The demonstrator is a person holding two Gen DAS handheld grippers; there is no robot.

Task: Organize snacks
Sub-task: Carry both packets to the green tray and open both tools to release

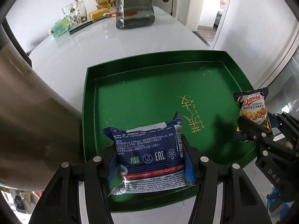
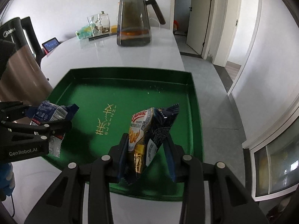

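You get soft, even daylight from the window (image 2: 276,169) at near right. The white table (image 1: 130,43) shows mild glare, the green tray (image 1: 149,97) holds dark shadows, and fisheye bending darkens every corner.

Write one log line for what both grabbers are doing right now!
left gripper: shut on blue sandwich-cookie pack | right gripper: shut on Danisa butter cookies pack | both over green tray

My left camera looks down from close above the near-left corner of the square green cardboard tray (image 1: 89,97); my right camera looks from close above its near-right edge (image 2: 196,112). Both face the far tall smoked-glass pitcher (image 1: 134,5) (image 2: 133,18) and share the tray's floor.
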